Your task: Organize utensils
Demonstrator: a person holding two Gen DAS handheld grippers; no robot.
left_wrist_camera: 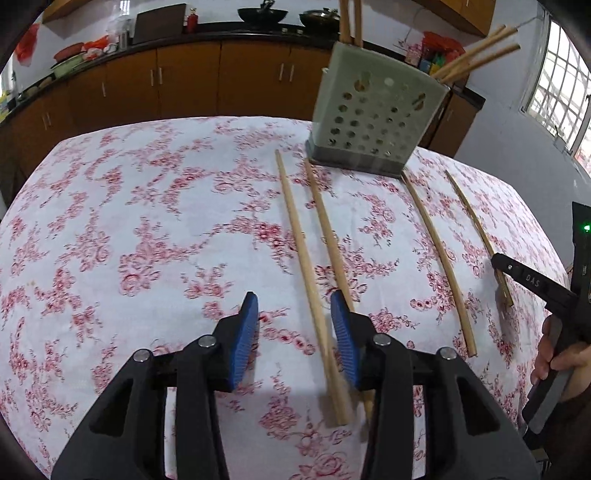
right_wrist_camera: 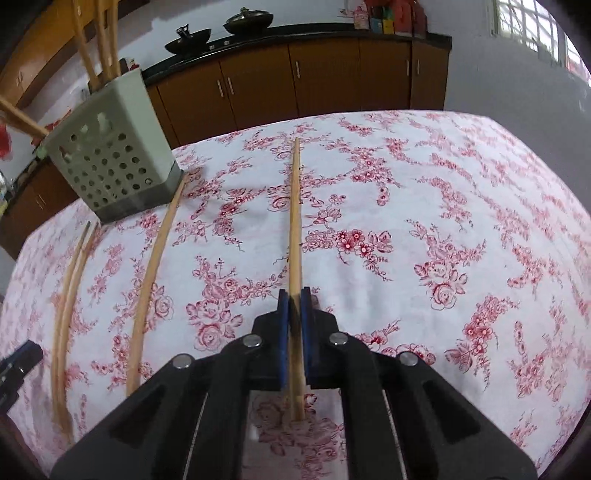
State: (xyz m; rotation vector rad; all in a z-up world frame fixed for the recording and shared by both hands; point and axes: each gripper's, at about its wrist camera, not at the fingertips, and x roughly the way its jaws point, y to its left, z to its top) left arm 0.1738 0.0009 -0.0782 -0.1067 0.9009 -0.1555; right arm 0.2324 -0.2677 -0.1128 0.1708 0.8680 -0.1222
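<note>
A grey perforated utensil holder [left_wrist_camera: 373, 122] stands at the table's far side with several wooden chopsticks sticking out; it also shows in the right wrist view [right_wrist_camera: 110, 162]. Several loose chopsticks lie on the floral cloth. My left gripper [left_wrist_camera: 294, 314] is open, low over the table, its jaws on either side of a chopstick [left_wrist_camera: 301, 251], with a second chopstick [left_wrist_camera: 325, 236] beside the right jaw. My right gripper [right_wrist_camera: 294, 295] is shut on the rightmost chopstick [right_wrist_camera: 294, 221], which points forward. It also shows in the left wrist view [left_wrist_camera: 496, 262].
The table [left_wrist_camera: 110, 221] carries a white cloth with red flowers. Another chopstick [left_wrist_camera: 436, 251] lies between the two grippers. Brown cabinets and a dark counter with woks [right_wrist_camera: 192, 35] run along the far wall. A window [left_wrist_camera: 561, 85] is at the right.
</note>
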